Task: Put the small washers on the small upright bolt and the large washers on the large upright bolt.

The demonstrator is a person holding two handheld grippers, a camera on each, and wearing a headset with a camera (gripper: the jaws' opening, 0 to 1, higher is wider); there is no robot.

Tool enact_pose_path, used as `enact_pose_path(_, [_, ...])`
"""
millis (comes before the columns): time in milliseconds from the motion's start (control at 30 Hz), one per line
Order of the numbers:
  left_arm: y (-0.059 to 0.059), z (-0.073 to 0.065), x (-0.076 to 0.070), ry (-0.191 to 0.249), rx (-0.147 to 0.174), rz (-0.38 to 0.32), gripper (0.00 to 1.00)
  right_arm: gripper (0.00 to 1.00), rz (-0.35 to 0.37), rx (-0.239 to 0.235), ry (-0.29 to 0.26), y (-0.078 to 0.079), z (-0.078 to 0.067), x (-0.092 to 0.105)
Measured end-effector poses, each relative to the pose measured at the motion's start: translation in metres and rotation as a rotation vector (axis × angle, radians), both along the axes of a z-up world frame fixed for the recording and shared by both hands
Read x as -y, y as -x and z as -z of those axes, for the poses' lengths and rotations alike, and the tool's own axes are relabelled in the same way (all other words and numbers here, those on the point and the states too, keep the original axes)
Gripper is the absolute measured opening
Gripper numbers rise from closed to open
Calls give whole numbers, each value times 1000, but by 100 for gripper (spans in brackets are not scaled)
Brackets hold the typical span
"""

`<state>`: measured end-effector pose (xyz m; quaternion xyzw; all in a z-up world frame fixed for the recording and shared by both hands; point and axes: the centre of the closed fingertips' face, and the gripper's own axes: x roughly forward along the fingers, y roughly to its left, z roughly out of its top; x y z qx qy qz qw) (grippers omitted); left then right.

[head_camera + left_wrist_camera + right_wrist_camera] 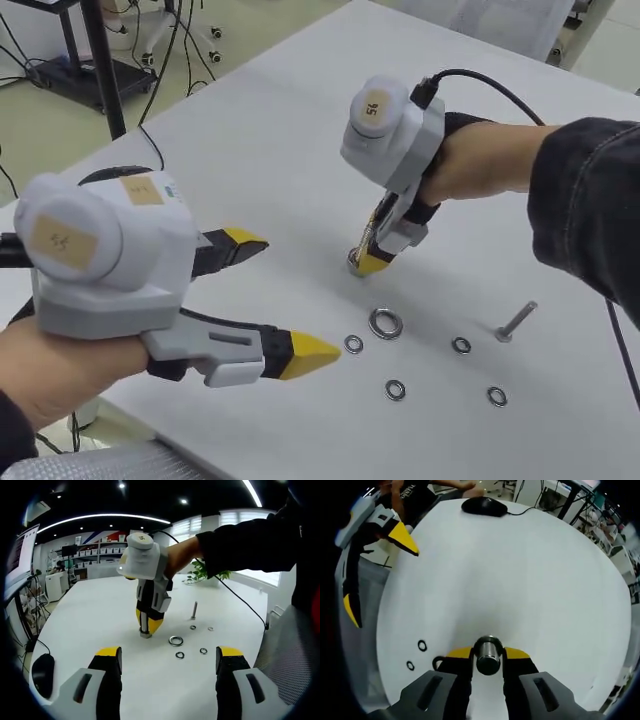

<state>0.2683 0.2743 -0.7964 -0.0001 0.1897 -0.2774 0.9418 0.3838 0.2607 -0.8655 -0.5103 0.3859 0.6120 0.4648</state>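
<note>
On the white workbench's (pixel 280 150) middle, the right gripper (pixel 369 262) clamps the large bolt (pixel 488 655), its end plain in the right gripper view. The left gripper (pixel 285 295) gapes empty; washers (pixel 385 323) lie near the small upright bolt (pixel 193 610).

lab, white workbench (pixel 270 120), stocked shelves (pixel 102 555)

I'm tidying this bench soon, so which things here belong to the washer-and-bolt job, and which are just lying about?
Job: thick grey steel bolt clamped in the right gripper; thin steel bolt standing upright; one large silver washer; four small silver washers.
Lying about: black computer mouse.
</note>
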Motion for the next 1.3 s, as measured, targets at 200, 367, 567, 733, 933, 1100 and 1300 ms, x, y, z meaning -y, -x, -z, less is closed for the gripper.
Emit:
enact_pose_path(200, [0,0,-1,1,-1,-2,76,23,7,-3,2,1,-1,1])
enact_pose_path(367, [1,0,-2,2,-1,-4,76,23,4,2,14,1,-2,5])
enact_pose_path(567, [0,1,-1,1,-3,-1,76,23,4,6,26,1,-3,11])
enact_pose_path(733, [1,1,0,1,-3,2,76,23,10,5,32,-2,-3,13])
enact_pose_path(933, [1,1,0,2,-3,2,76,23,8,9,47,-3,-3,19])
enact_pose_path(1100, [1,2,1,1,-6,7,75,23,7,12,53,-4,-3,20])
enact_pose_path(1300, [1,2,0,2,-5,6,75,24,-23,30,68,-7,1,21])
